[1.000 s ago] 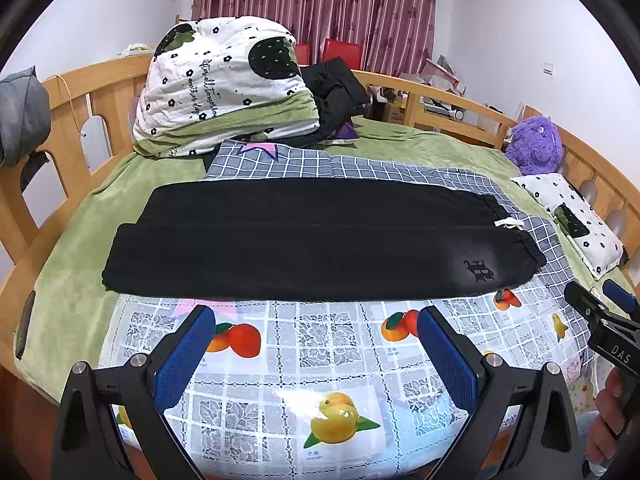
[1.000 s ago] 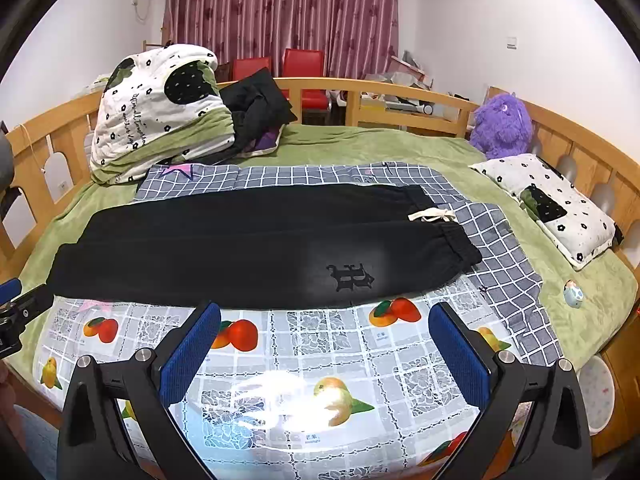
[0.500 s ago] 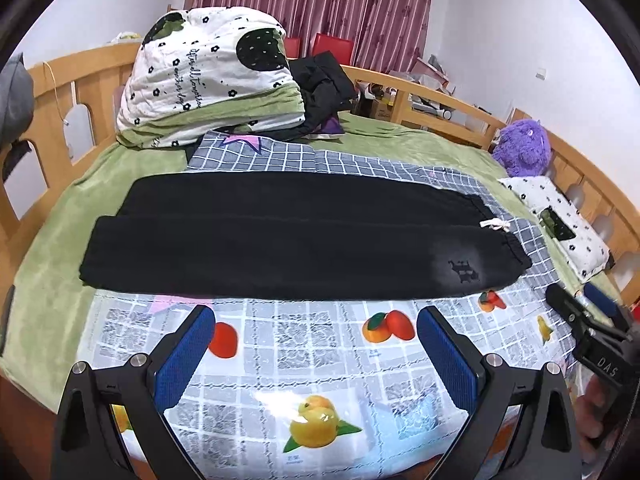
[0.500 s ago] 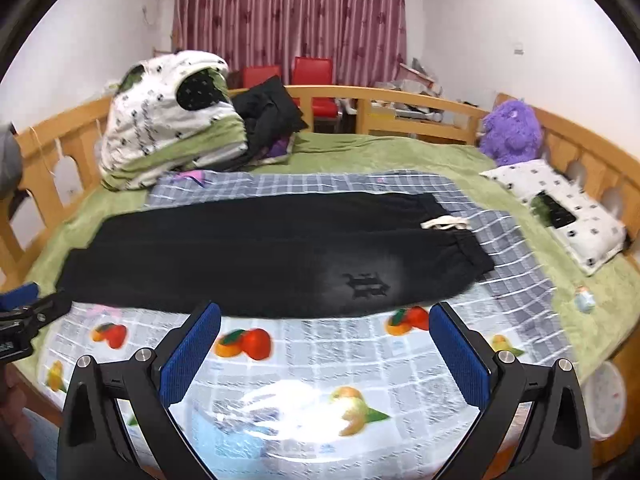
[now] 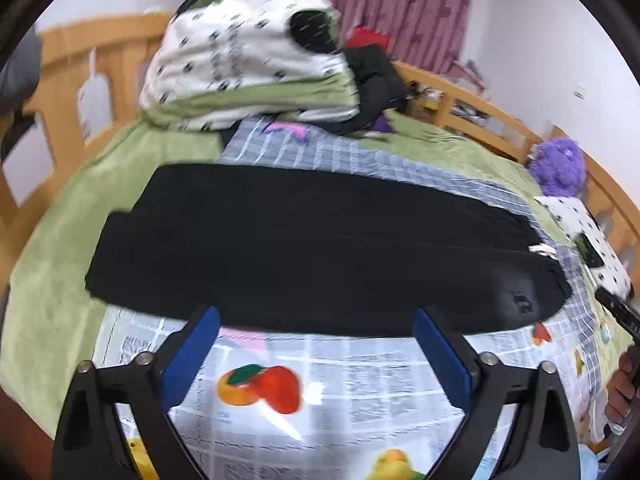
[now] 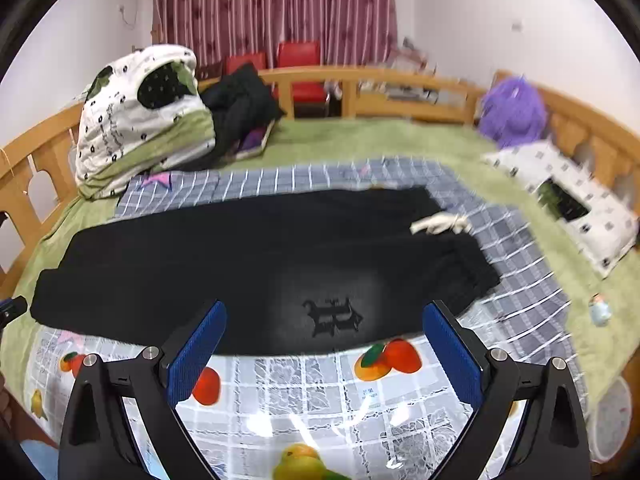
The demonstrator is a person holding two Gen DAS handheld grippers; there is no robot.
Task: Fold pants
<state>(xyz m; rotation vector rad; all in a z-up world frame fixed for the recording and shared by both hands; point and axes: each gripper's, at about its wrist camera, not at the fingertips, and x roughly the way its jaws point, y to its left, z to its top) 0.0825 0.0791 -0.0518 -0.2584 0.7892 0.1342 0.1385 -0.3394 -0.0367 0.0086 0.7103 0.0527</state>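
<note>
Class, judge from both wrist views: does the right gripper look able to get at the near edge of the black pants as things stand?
Probably yes. The right gripper is open with nothing between its pads, and the black pants lie flat just ahead of it. Only bare fruit-print cloth lies between.

The right gripper [image 6: 322, 320] hangs over the near edge of the black pants [image 6: 248, 264], its jaws wide apart and just closing a little, with nothing pressed between the blue pads [image 6: 196, 354]. The pants lie flat across a checked sheet [image 6: 516, 280] and a fruit-print cloth [image 6: 320, 392] — waistband to the right, where a white drawstring [image 6: 440, 224] sits, and a dark logo [image 6: 334, 316] shows between the fingers. A folded quilt [image 6: 136, 128] sits at the back left; the purple blur at the right rail is probably a plush toy [image 6: 514, 114].
</note>
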